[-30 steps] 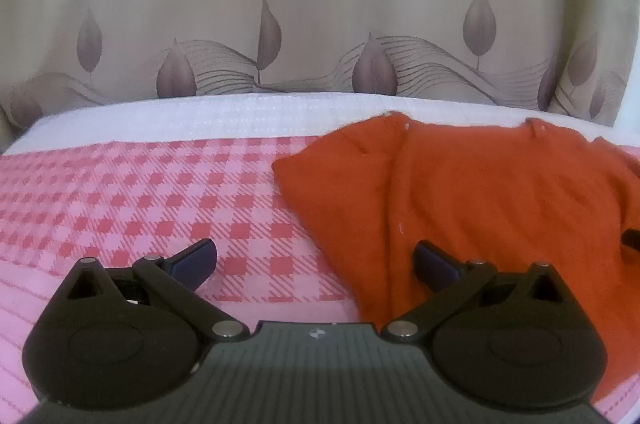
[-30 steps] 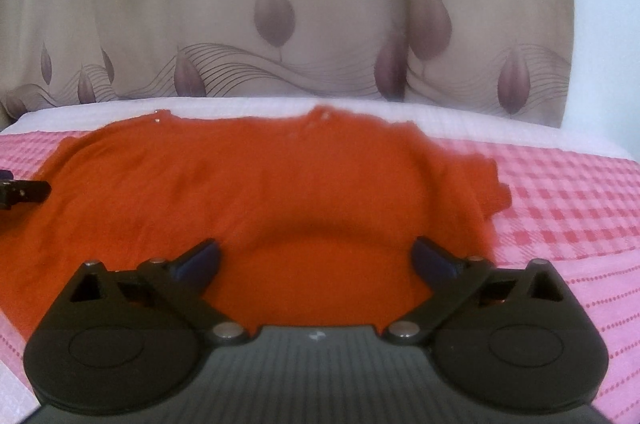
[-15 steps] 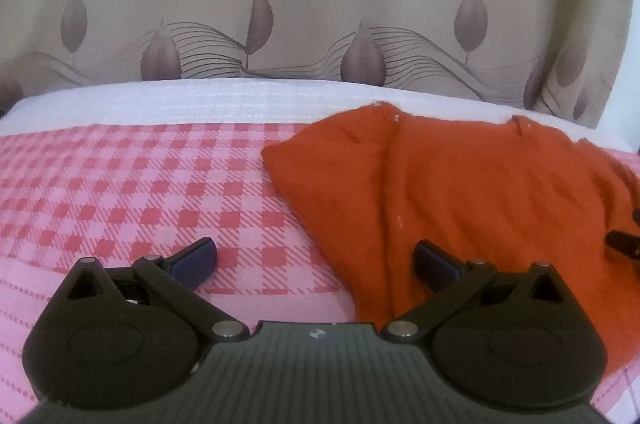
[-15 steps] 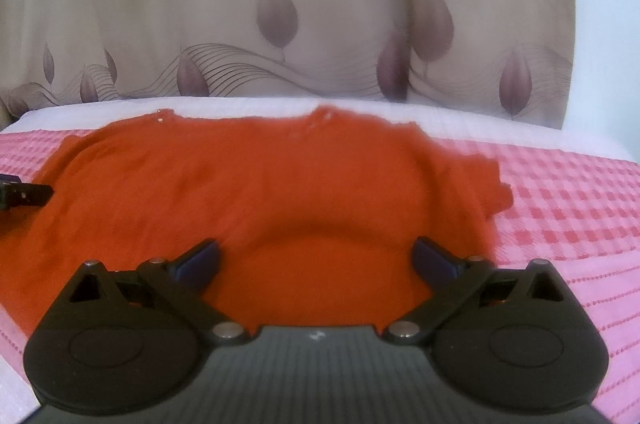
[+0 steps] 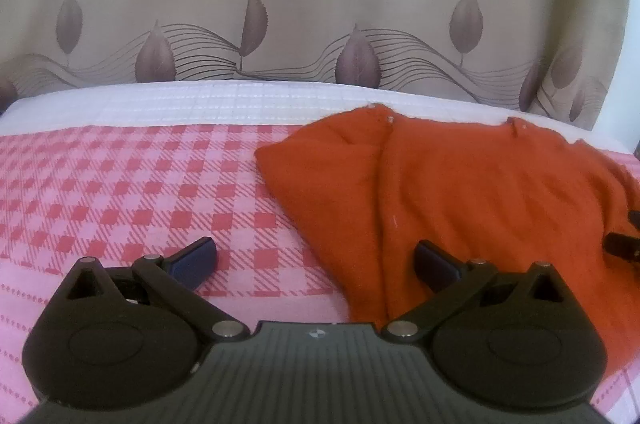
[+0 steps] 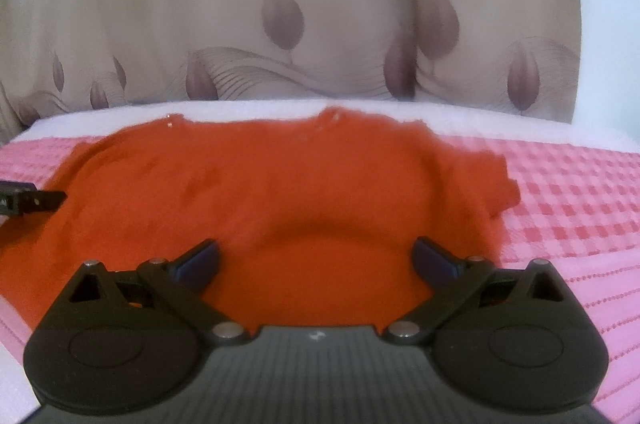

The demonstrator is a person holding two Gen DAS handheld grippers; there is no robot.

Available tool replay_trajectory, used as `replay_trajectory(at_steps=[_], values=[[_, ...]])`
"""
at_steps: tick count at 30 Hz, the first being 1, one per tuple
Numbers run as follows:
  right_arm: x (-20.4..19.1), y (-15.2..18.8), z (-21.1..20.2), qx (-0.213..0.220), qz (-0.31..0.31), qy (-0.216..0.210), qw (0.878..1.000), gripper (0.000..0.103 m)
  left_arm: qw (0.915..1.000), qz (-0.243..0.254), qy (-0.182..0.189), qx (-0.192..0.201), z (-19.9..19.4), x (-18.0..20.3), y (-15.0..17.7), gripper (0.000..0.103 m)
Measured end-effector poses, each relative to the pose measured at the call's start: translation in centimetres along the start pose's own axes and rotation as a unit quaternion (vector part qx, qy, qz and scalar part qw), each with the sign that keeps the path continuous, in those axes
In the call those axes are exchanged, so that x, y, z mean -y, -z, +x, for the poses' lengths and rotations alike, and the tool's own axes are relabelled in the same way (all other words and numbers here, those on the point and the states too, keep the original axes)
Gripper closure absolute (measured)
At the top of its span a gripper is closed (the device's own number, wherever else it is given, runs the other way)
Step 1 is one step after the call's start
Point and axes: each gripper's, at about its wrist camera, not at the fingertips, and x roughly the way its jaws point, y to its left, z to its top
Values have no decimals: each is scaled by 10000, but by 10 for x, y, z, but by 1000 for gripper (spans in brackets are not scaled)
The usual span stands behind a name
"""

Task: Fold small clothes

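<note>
A small orange knit top (image 5: 460, 192) lies spread flat on the pink checked cloth (image 5: 120, 192), neckline toward the far side. My left gripper (image 5: 314, 260) is open and empty, low over the garment's left edge; its right finger is over the orange fabric, its left over the cloth. My right gripper (image 6: 316, 260) is open and empty, over the lower middle of the top (image 6: 280, 192). The right gripper's tip shows at the right edge of the left wrist view (image 5: 624, 244). The left gripper's tip shows at the left edge of the right wrist view (image 6: 32, 202).
A white quilted strip (image 5: 200, 100) runs along the far edge of the surface. A beige curtain with leaf prints (image 5: 320, 4) hangs right behind it. A white wall (image 6: 608, 24) stands at the right.
The left gripper has drifted left and slightly back, so the top sits further right in its view. The right gripper has barely moved. Both stay open.
</note>
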Motion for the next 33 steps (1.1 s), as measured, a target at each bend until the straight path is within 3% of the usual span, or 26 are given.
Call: replay_trajectory(at_steps=[6,13,19,24,25,26,27,29,33], values=[[-6,0,1,-11,-162,129,9998,0,9997,-89,203,31,-1,-5,0,1],[-6,1,-1,19,-181,135,9997,0,9902,-152,1385,-53,2,-21,-7,6],[-6,0,-3,46,-178,138,9997,0,9834,124,1803,-185,19,-18,-20,13],[-7,1,-4,78,-175,150,9997,0,9745,-203,2211,-309,35,-22,-31,16],[-7,1,-5,80,-172,151,9997,0,9723,-353,2289,-312,38,-24,-33,28],[-7,1,-5,83,-170,150,9997,0,9707,-513,2321,-345,41,-26,-34,61],[-7,1,-5,86,-170,151,9997,0,9715,-666,2235,-418,45,-28,-34,77],[-7,1,-5,94,-167,147,9997,0,9644,-1111,2360,-437,51,-35,-31,80],[-8,2,-7,117,-152,142,9997,0,9669,-1190,2241,-254,45,-32,-27,81]])
